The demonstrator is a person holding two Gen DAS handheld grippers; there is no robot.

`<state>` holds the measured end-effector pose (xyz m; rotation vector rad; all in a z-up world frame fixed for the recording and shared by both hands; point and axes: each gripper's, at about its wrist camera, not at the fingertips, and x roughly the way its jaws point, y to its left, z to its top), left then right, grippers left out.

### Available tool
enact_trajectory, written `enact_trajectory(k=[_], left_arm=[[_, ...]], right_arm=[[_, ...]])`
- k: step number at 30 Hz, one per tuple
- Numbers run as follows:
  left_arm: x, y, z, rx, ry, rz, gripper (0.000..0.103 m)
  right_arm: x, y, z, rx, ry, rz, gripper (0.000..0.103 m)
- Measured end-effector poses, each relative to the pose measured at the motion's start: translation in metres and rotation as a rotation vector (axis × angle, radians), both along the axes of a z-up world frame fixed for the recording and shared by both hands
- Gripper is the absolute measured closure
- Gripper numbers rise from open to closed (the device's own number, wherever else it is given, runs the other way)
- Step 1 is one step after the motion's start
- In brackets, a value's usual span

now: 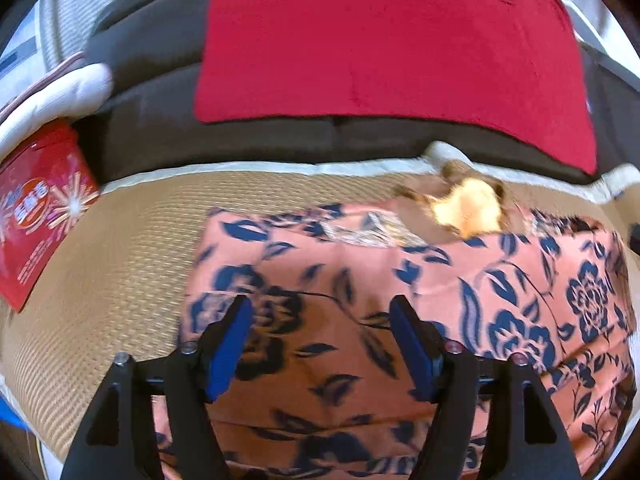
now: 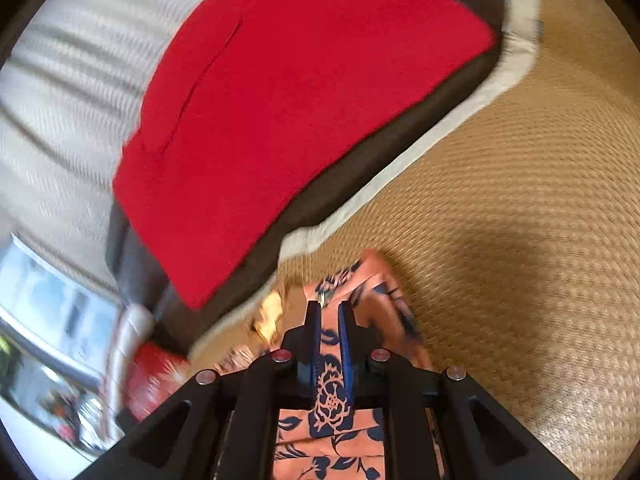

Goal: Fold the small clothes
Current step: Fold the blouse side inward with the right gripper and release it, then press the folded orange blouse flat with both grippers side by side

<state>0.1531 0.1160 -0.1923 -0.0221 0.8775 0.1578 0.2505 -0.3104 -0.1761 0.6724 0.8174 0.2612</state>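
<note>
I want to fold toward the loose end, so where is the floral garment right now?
The floral garment lies on the woven mat, just in front of the red cloth. The right tool pinches one edge; the left tool hovers open above it.

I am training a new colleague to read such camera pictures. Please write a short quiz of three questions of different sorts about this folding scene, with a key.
1. True or false: the right gripper is shut on the salmon-pink garment with dark blue flowers.
2. Multiple choice: the left gripper is A) open above the flowered garment, B) shut on the plain red cloth, C) shut on the woven tan mat.
3. Fill in: the plain red cloth lies on a dark ____ cushion.

Key: 1 true; 2 A; 3 grey.
</note>
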Motion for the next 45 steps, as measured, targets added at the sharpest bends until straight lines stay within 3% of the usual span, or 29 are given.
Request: enact_trajectory(k=[4, 6, 8, 12, 17, 22, 26, 32, 37, 41, 45], left_arm=[[0.011, -0.014, -0.021, 0.004, 0.109, -0.003, 0.021], [0.015, -0.014, -0.036, -0.008, 0.167, -0.012, 0.019], [0.016, -0.01, -0.036, -0.031, 0.16, -0.003, 0.017], [0.012, -0.004, -0.028, -0.06, 0.139, 0.008, 0.017], [-0.008, -0.003, -0.006, -0.086, 0.059, 0.006, 0.017], [-0.021, -0.006, -0.015, -0.059, 0.103, 0.001, 0.017], [-0.026, -0.014, -0.028, -0.011, 0.149, -0.019, 0.017], [-0.047, -0.02, -0.015, -0.05, 0.107, -0.039, 0.017], [-0.06, -0.045, -0.009, -0.021, 0.081, -0.058, 0.017], [-0.053, -0.044, -0.013, -0.006, 0.11, -0.057, 0.017], [-0.051, -0.047, -0.015, 0.006, 0.107, -0.062, 0.016]], right_arm=[[0.022, 0.014, -0.018, -0.111, 0.056, 0.025, 0.091], [0.039, 0.016, -0.042, -0.137, 0.146, 0.018, 0.093], [0.042, 0.004, -0.056, -0.079, 0.143, 0.006, 0.094], [0.032, 0.003, -0.039, -0.09, 0.11, 0.015, 0.091], [0.015, 0.034, -0.021, -0.095, 0.043, 0.131, 0.091], [-0.009, 0.066, -0.031, -0.125, 0.094, 0.247, 0.091], [-0.015, 0.088, -0.06, -0.215, 0.251, 0.349, 0.09], [-0.026, 0.08, -0.051, -0.192, 0.239, 0.33, 0.09], [-0.032, 0.099, -0.04, -0.187, 0.152, 0.369, 0.088], [-0.026, 0.112, -0.054, -0.229, 0.223, 0.393, 0.088], [-0.024, 0.115, -0.05, -0.225, 0.207, 0.392, 0.088]])
